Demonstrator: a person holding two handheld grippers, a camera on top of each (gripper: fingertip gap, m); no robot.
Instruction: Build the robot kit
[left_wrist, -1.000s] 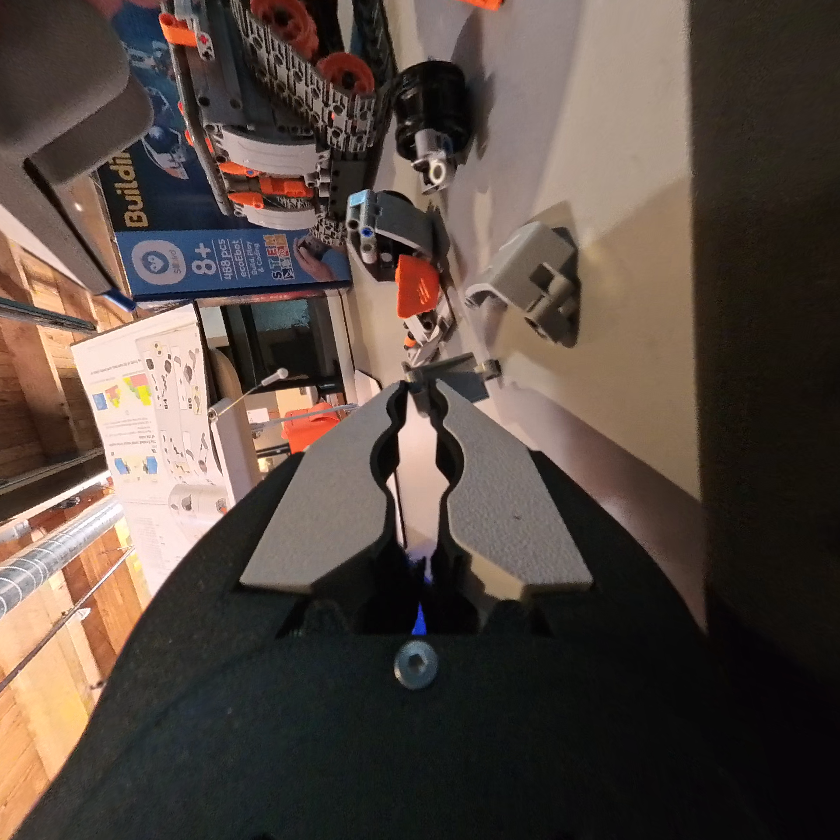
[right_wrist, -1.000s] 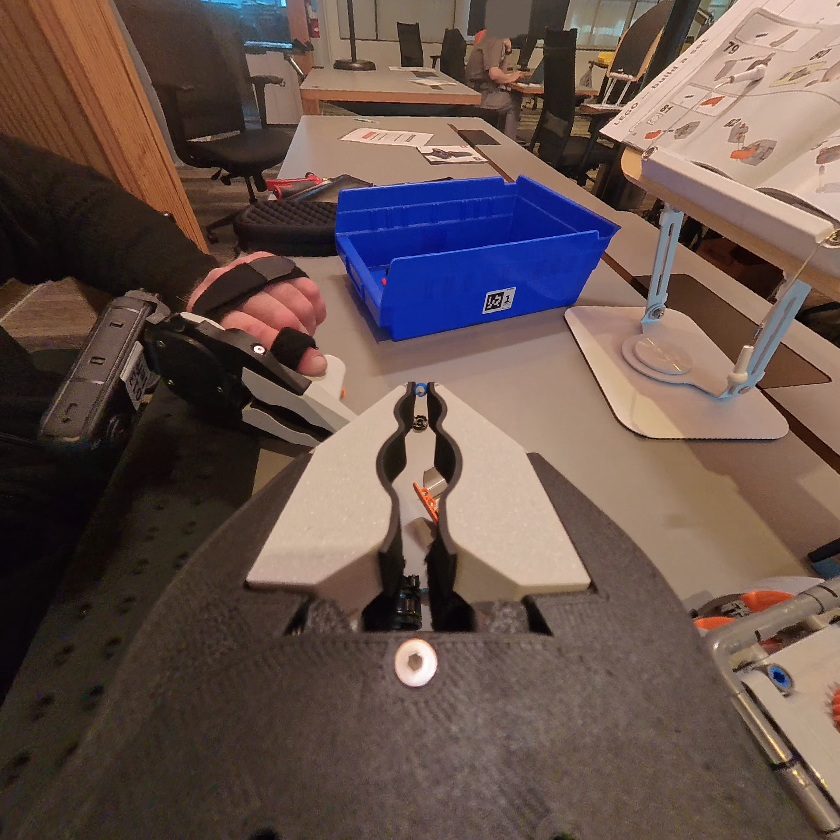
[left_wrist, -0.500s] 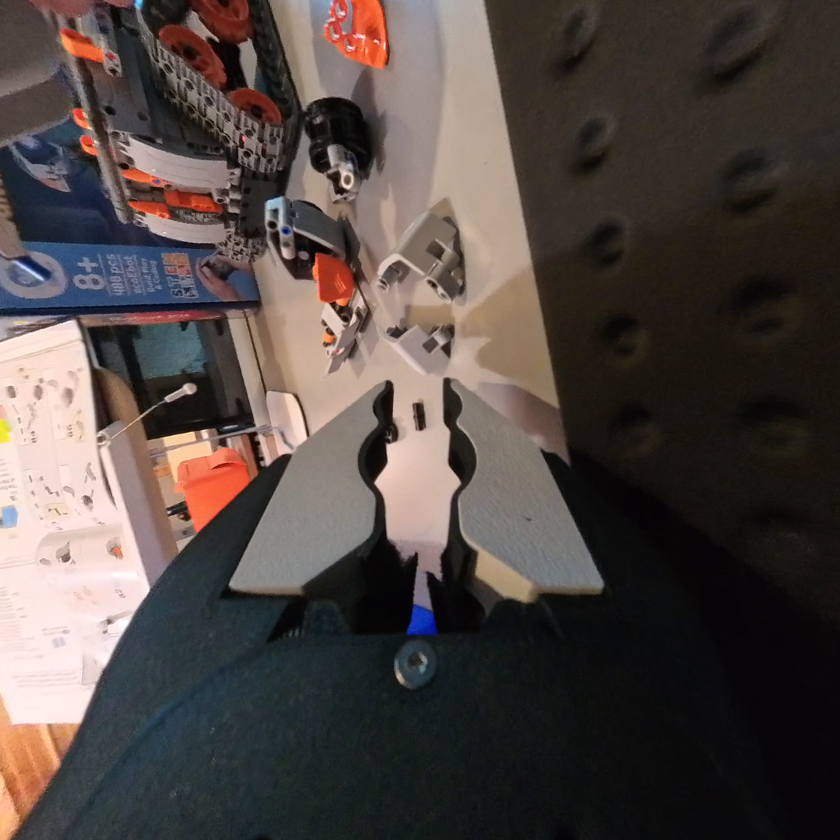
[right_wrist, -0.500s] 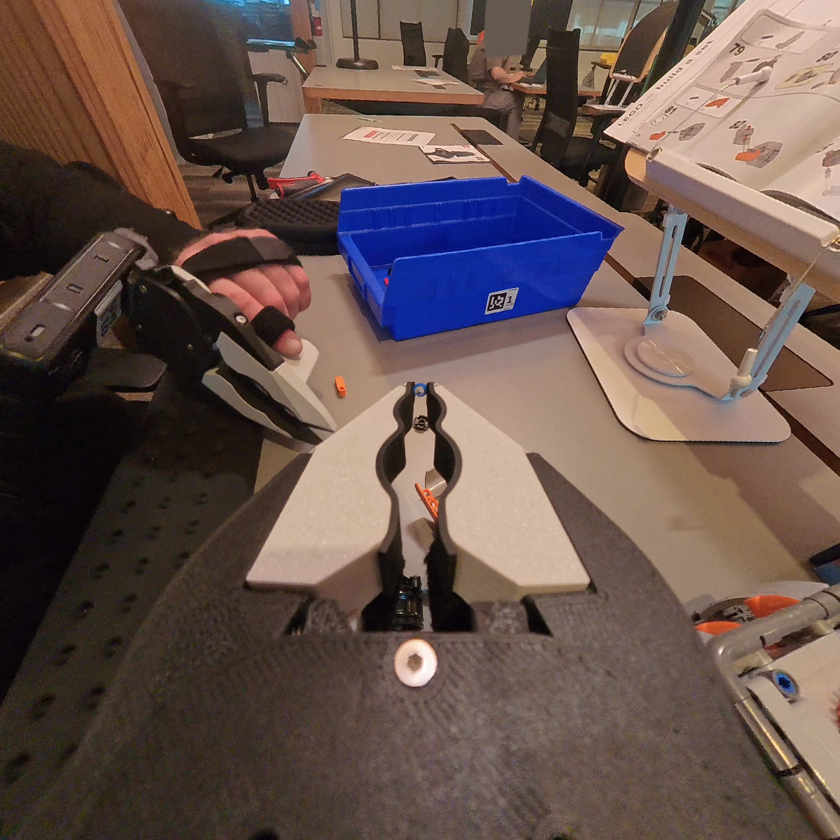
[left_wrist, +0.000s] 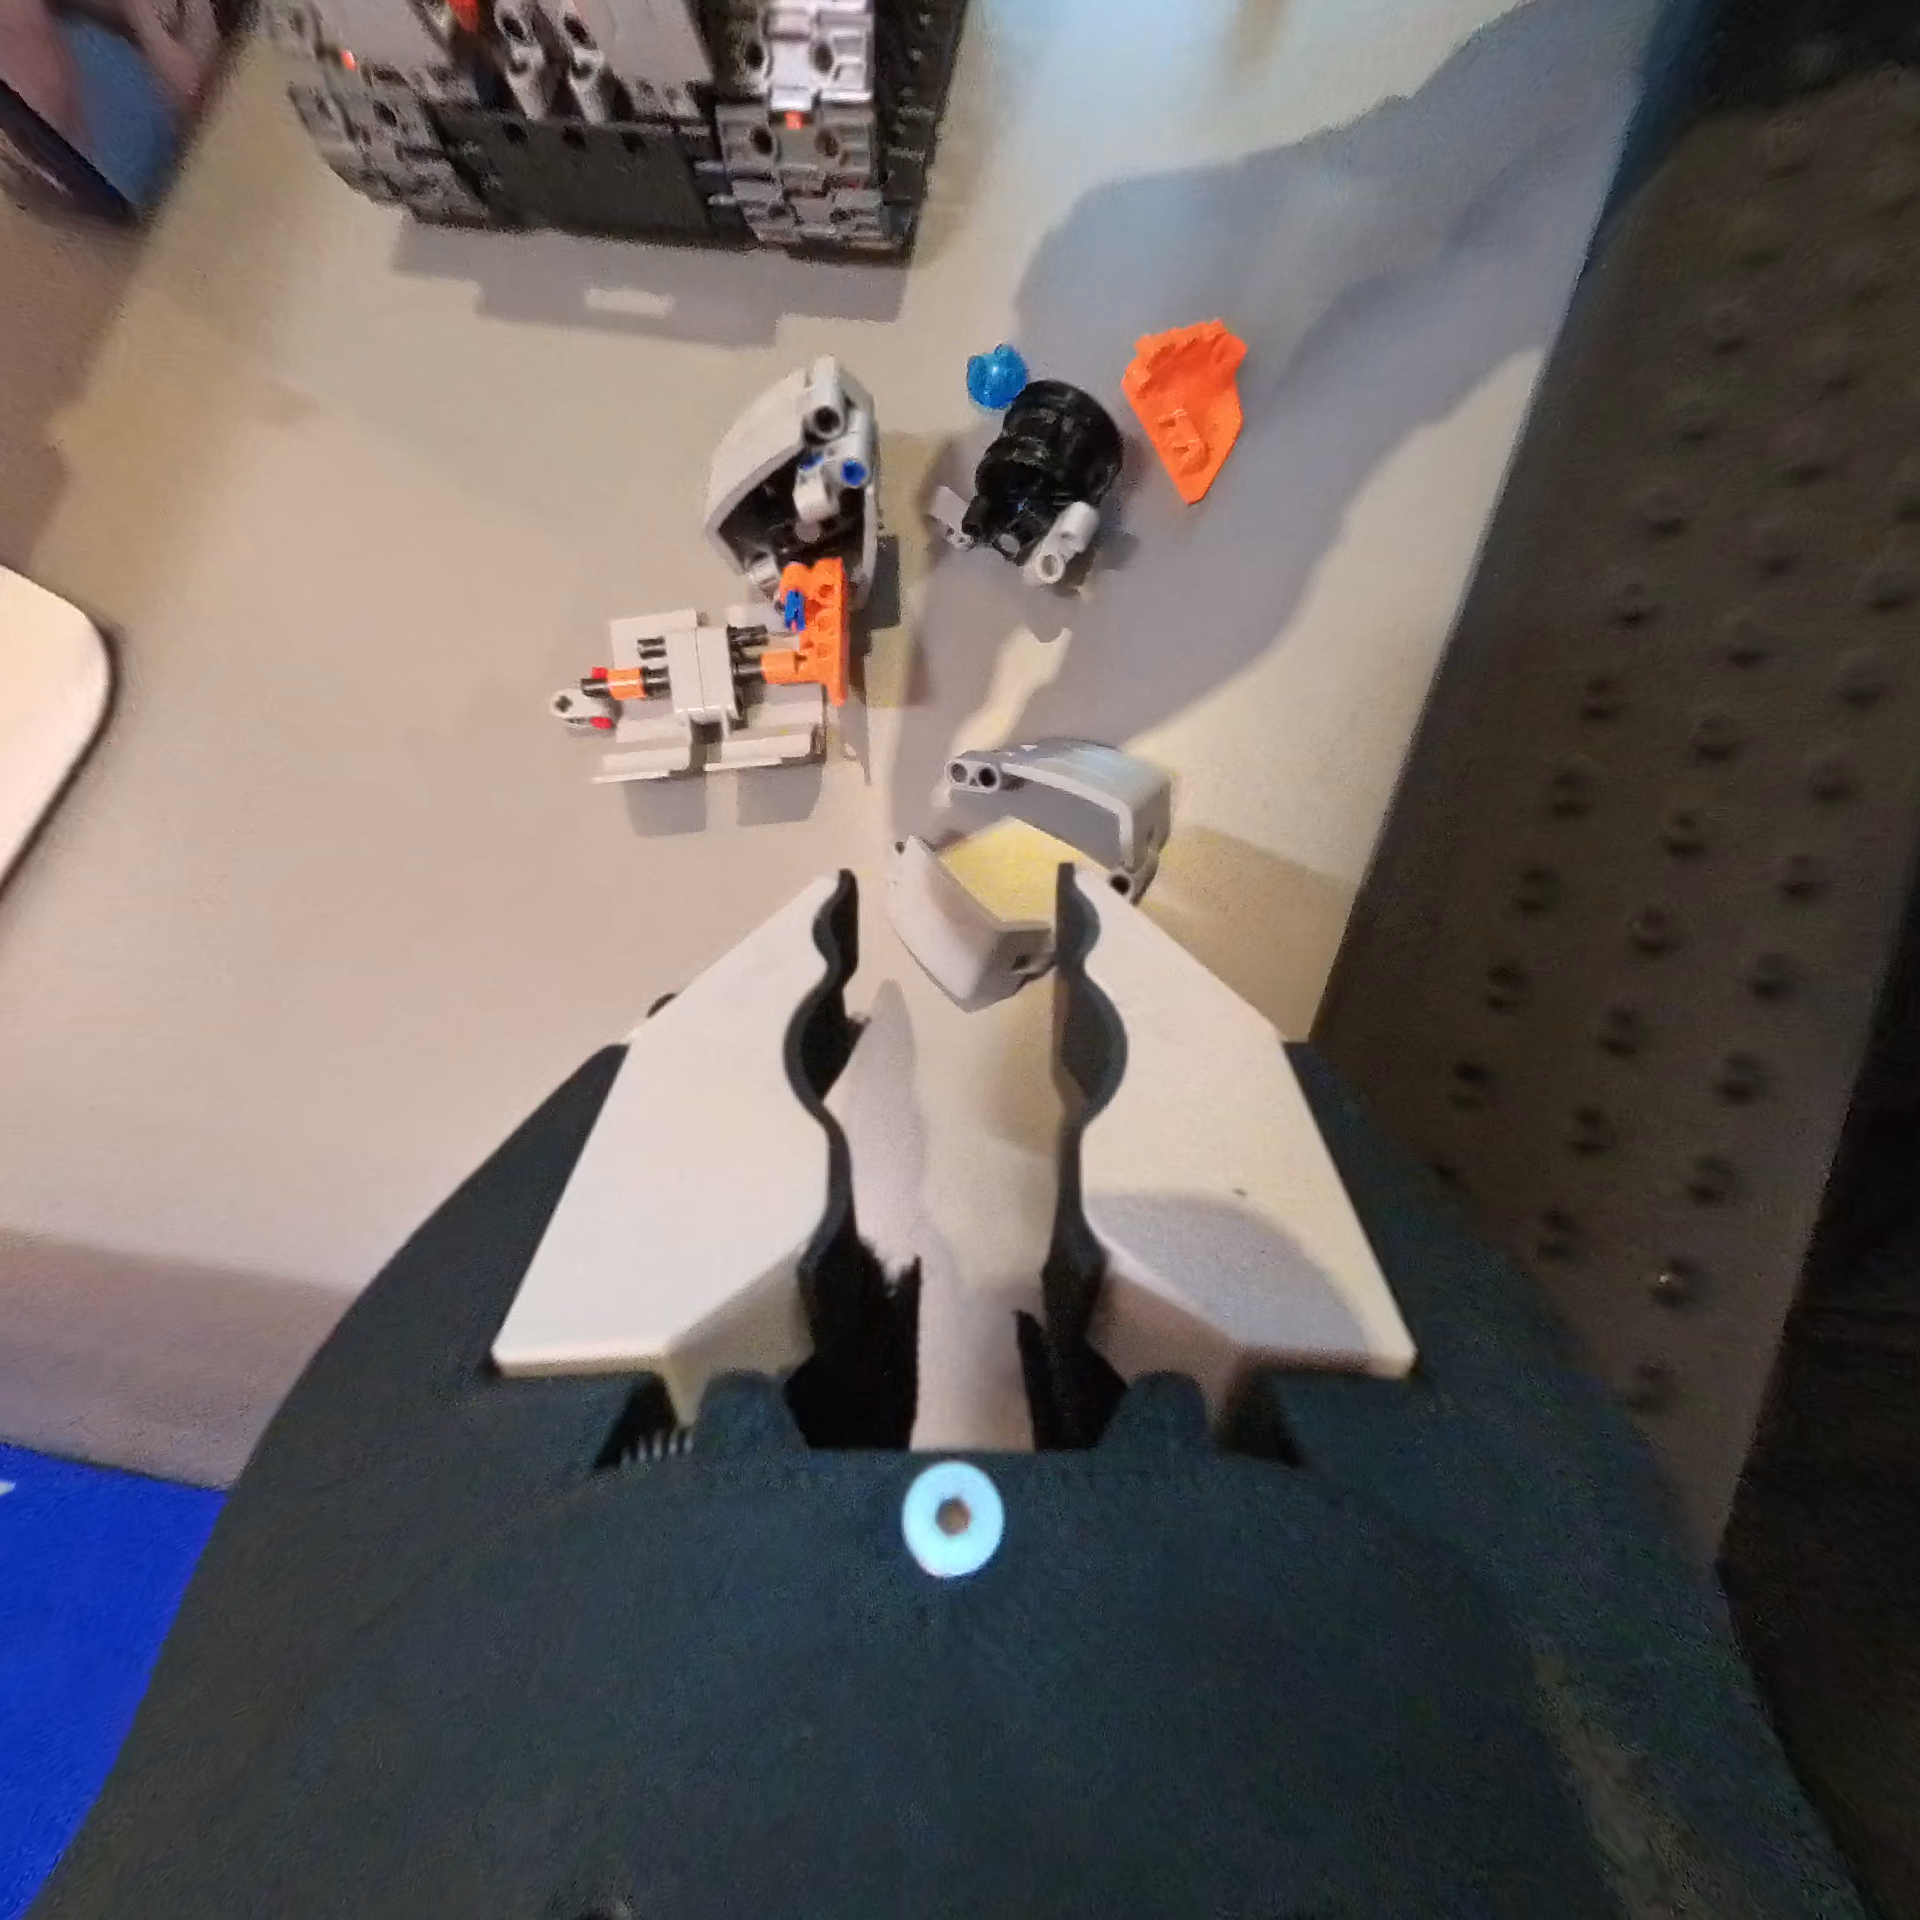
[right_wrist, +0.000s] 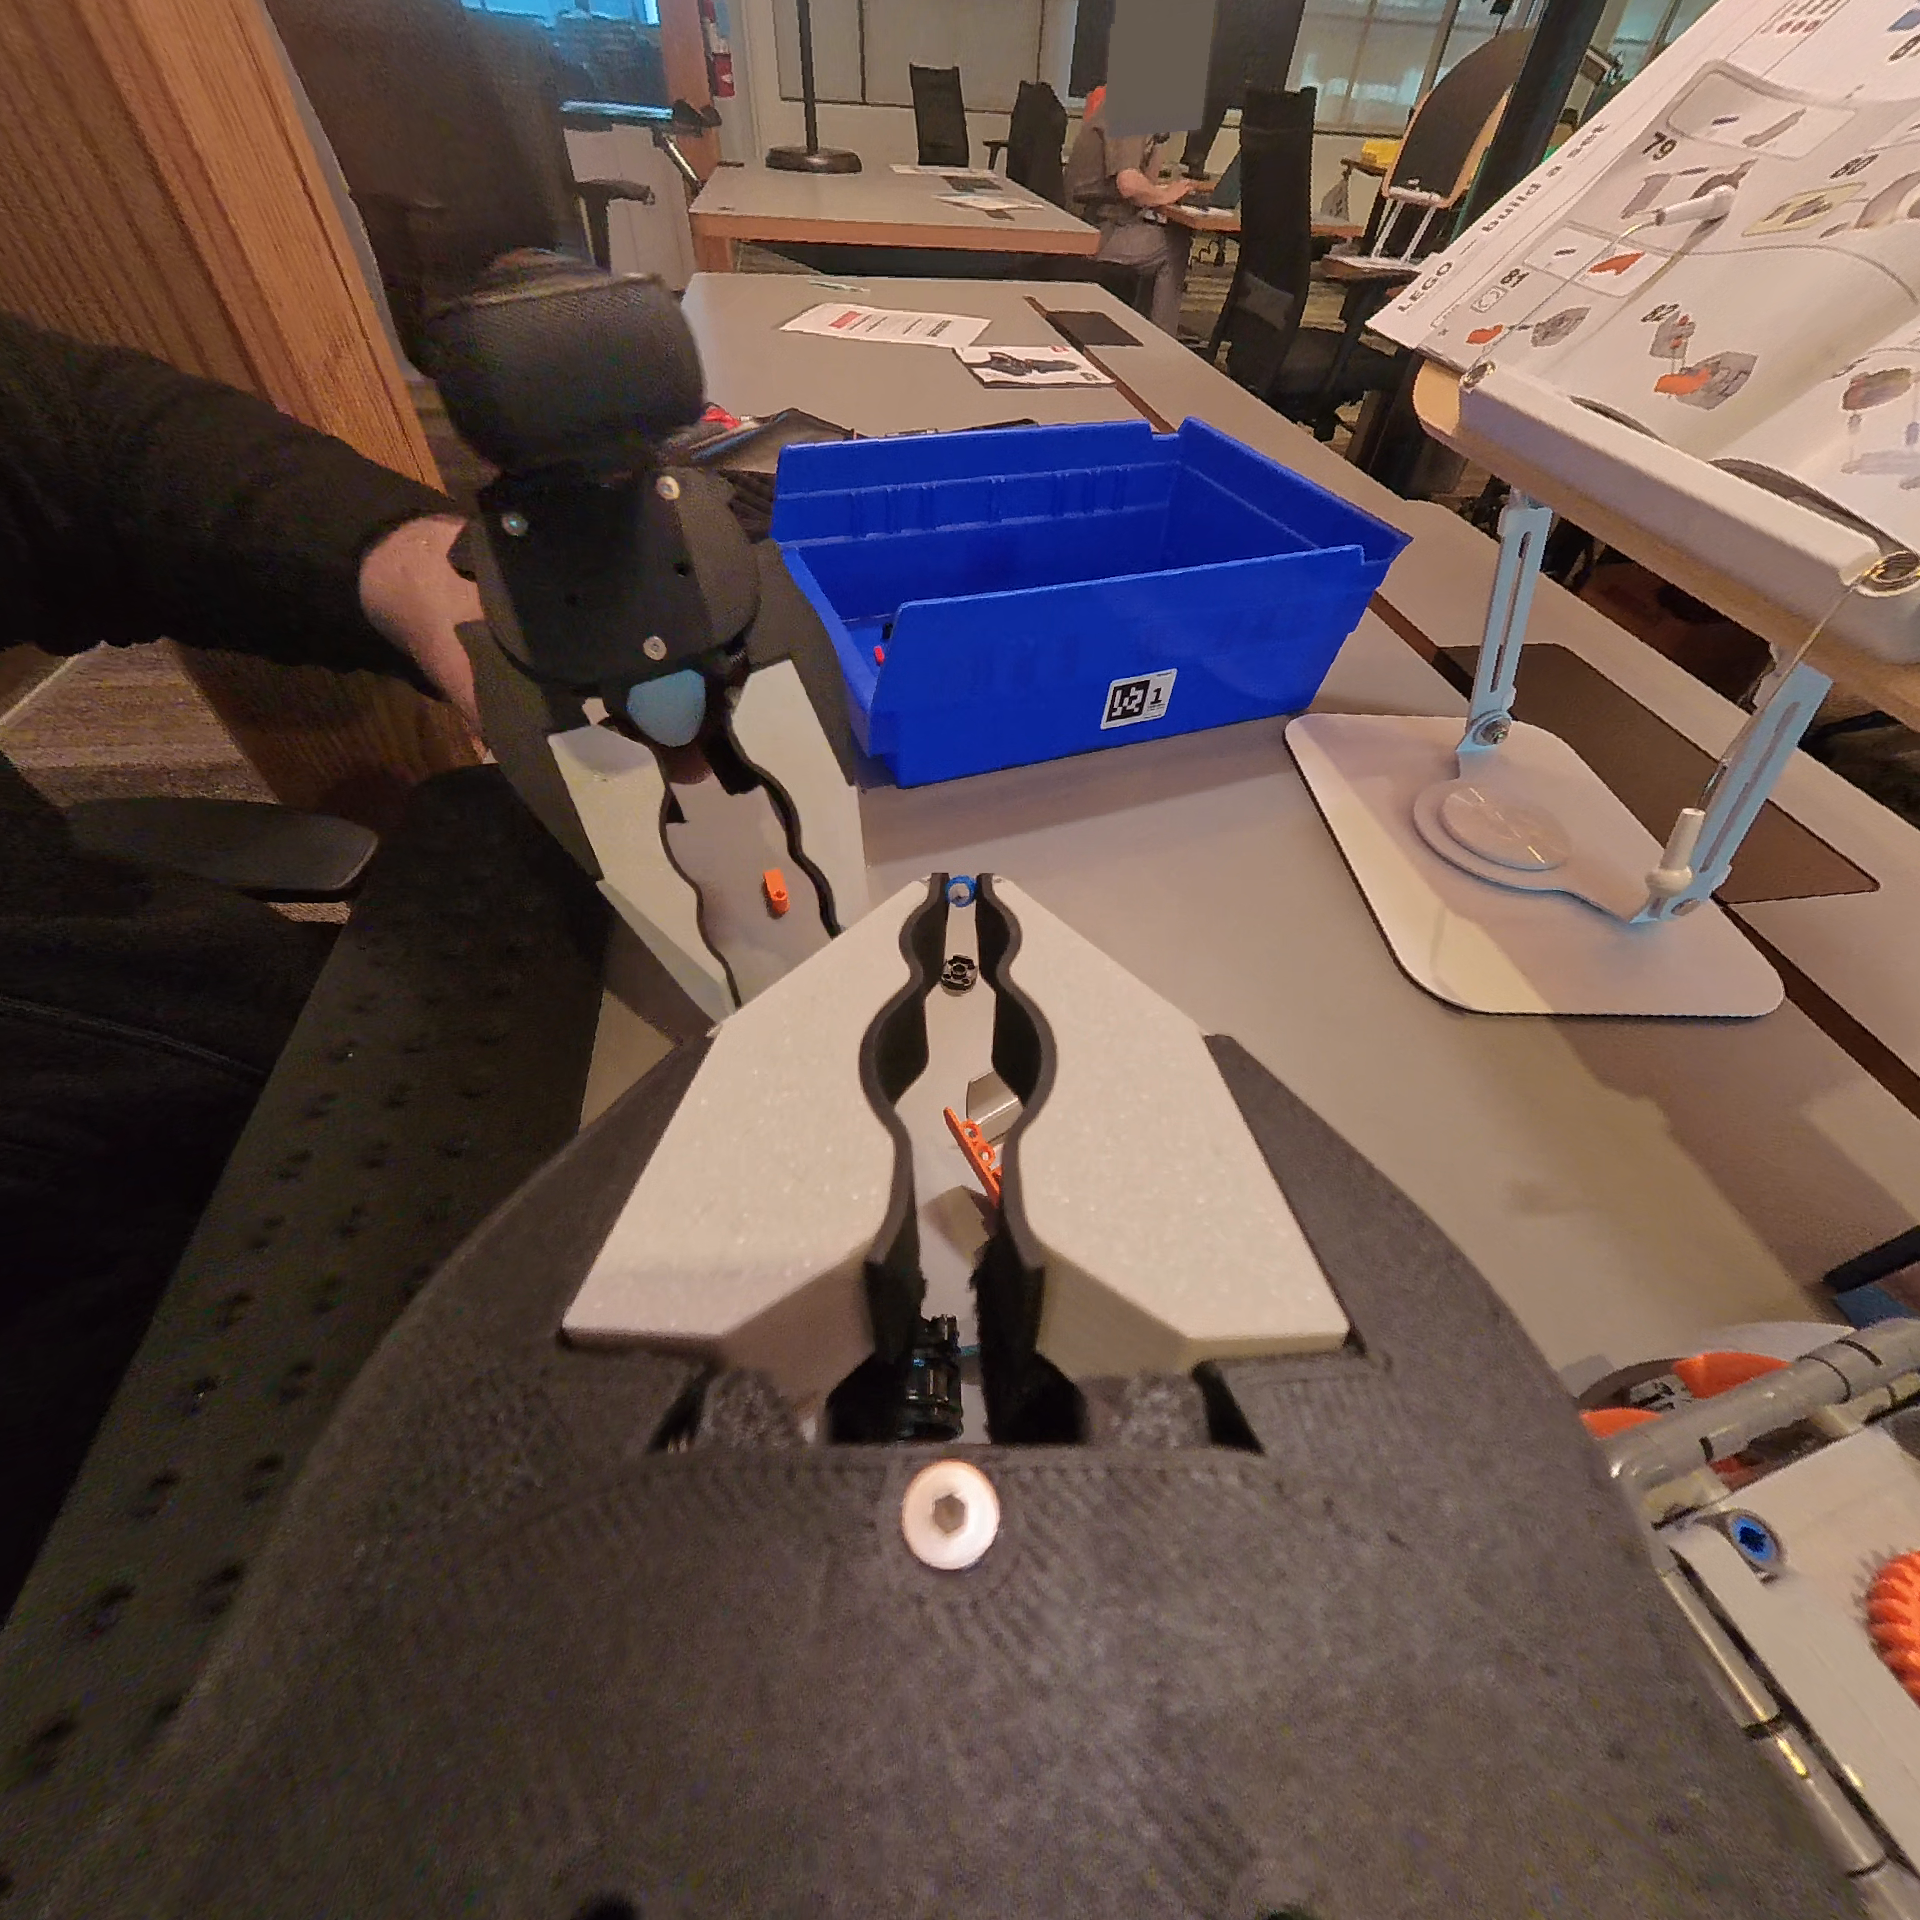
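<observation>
Left wrist view: left gripper (left_wrist: 951, 883) jaws apart, pointing down at table (left_wrist: 312, 623); curved grey shell piece (left_wrist: 961, 935) sits btwn fingertips, contact unclear. Second grey shell (left_wrist: 1081, 800) just beyond. Right gripper (right_wrist: 961, 888) nearly closed, pinching small blue ring (right_wrist: 958, 891) at tips. Blue bin (right_wrist: 1070, 603) behind.

1. A blue plastic bin (right_wrist: 987, 665) is sitting on the grey table (right_wrist: 1195, 935), wearing a small white sticker (right_wrist: 1138, 698) on its front wall.
2. Just right of it, a white stand (right_wrist: 1538, 935) is propping up an open instruction booklet (right_wrist: 1714, 260), tilted.
3. A black perforated mat (right_wrist: 364, 1091) is covering the table's left edge.
4. Way back, a person (right_wrist: 1122, 197) is sitting at another table among black office chairs (right_wrist: 1278, 208), with some papers (right_wrist: 883, 324) lying nearer.
</observation>
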